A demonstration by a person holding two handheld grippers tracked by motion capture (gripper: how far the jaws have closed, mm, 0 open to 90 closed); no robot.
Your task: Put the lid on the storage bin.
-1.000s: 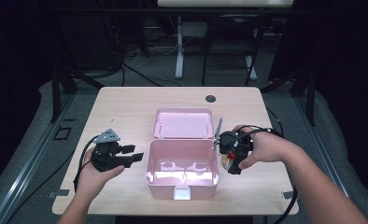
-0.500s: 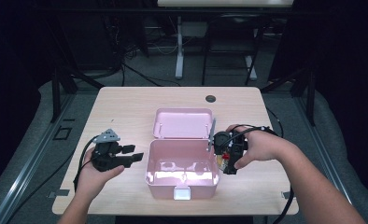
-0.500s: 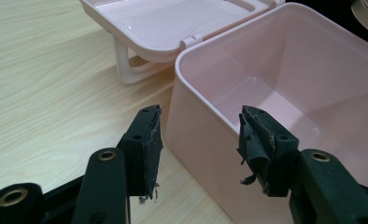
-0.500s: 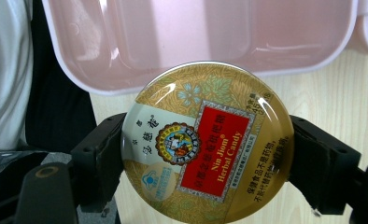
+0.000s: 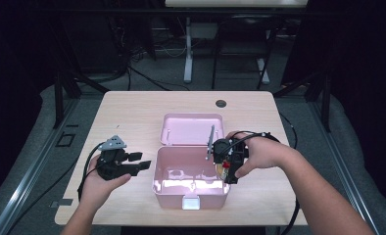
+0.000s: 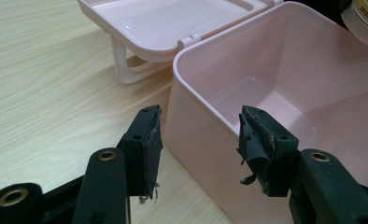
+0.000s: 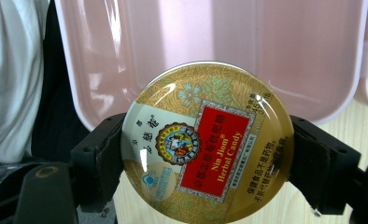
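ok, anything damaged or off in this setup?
Only wear: the left gripper has frayed, peeling pads. The pink box sits open and intact; the candy tin is clamped squarely in the right gripper.

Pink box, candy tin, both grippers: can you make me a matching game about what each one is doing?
Things:
1. pink box
2. candy tin
3. left gripper
4. right gripper

States:
A. jaws open, either side of the box's near wall
B. round and gold, with a red label
C. shut on the tin, over the box's right rim
D. lid folded back, lying open on the table

Pairs: 1-D, 2-B, 3-A, 4-C
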